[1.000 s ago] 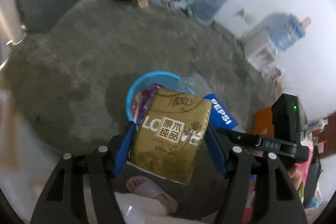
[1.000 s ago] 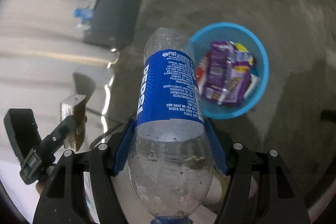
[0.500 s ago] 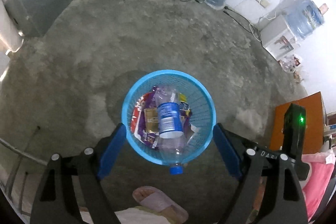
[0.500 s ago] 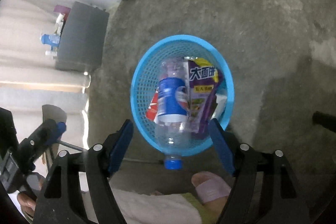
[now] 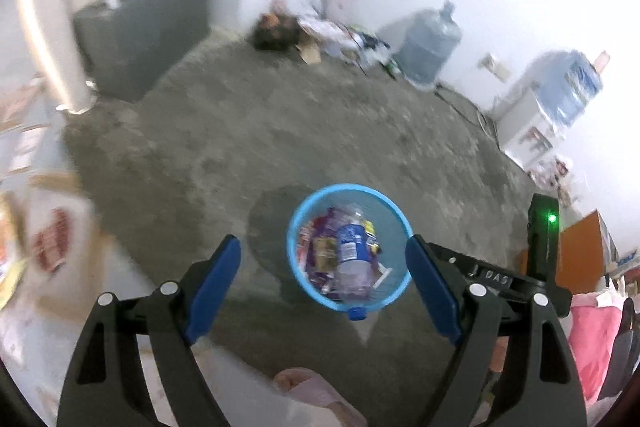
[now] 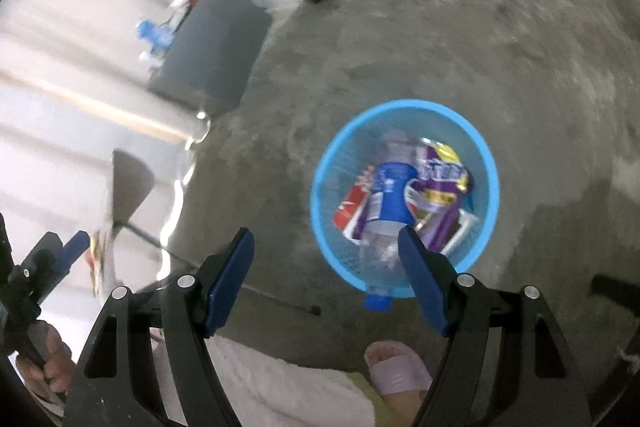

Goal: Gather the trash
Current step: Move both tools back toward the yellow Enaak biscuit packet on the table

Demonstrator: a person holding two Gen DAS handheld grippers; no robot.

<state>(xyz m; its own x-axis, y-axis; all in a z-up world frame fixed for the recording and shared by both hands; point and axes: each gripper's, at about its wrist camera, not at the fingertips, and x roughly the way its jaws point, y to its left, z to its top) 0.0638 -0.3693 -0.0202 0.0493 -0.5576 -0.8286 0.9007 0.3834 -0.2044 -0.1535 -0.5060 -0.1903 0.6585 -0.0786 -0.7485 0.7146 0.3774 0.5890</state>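
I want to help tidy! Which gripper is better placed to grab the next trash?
Probably left. Both jaws have just been opening and hold nothing, near the blue basket. The left gripper is nearer blurred red packets on a pale surface; the right gripper has only basket and floor close by.

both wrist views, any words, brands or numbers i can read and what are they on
"DAS": on the black body of the right hand-held gripper, seen in the left wrist view.
Plastic bottle in the blue basket: blue label with white print, too blurred to read.
Purple snack bag in the basket: large pale characters, too blurred to read.
Red and white wrapper: print unreadable.
Papers at the left edge of the left wrist view: blurred, unreadable.
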